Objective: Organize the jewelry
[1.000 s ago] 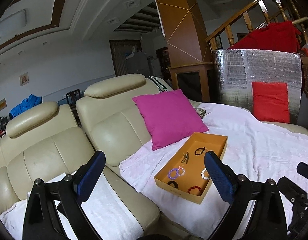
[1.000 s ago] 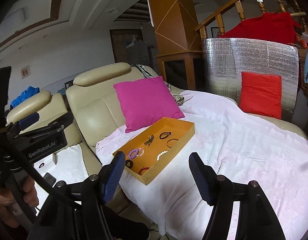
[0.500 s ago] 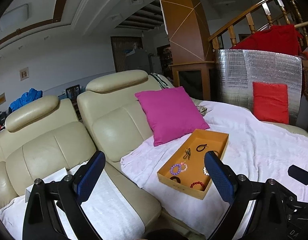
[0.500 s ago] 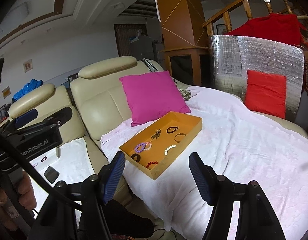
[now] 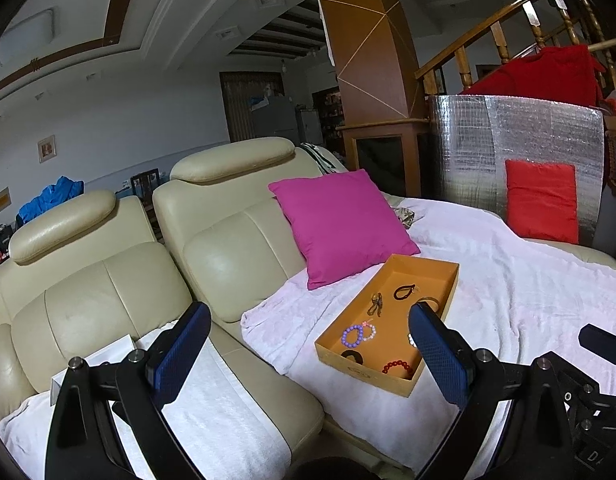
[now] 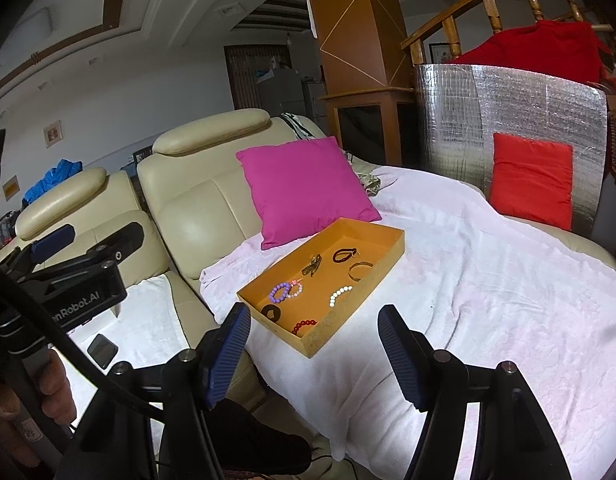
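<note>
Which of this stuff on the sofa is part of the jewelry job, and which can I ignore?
For the job:
- orange tray
- purple bead bracelet
- white bead bracelet
- red bead bracelet
- black loop

Just lying about:
- pink cushion
- red cushion
- silver foil panel
- white blanket

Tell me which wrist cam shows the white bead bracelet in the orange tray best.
Right wrist view: the white bead bracelet lies in full sight in the orange tray, an unblocked curved string of beads. In the left wrist view only a few beads show beside the left gripper's blue finger, which hides the rest.
</note>
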Demonstrator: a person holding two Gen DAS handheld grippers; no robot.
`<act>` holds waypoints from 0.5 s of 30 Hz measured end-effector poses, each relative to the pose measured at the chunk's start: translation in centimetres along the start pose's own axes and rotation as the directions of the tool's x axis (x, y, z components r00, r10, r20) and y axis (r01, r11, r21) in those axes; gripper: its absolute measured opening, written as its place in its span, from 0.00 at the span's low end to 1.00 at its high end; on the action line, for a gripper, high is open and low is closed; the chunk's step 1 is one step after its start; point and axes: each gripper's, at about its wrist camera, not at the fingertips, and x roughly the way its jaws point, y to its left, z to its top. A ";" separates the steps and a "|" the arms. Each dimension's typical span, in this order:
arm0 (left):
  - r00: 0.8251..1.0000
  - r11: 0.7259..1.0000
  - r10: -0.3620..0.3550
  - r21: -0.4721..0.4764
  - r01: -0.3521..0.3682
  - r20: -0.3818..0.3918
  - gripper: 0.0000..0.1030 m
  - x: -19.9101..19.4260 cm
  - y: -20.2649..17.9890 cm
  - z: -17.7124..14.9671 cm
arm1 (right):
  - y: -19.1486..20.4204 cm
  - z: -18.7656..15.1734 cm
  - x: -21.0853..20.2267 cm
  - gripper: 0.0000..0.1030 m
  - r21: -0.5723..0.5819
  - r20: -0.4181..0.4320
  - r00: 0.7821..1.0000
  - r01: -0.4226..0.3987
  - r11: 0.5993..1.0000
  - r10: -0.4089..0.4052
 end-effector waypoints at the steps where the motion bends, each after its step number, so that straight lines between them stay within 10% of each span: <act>1: 1.000 1.000 0.000 -0.002 0.000 0.000 0.96 0.1 0.1 0.0 | 0.0 0.0 0.0 0.68 -0.001 0.000 1.000 0.001 1.000 -0.001; 15: 1.000 1.000 0.009 -0.023 -0.009 -0.011 0.96 1.1 1.3 -0.3 | 1.5 0.6 1.0 0.68 -0.026 -0.008 1.000 0.013 1.000 -0.013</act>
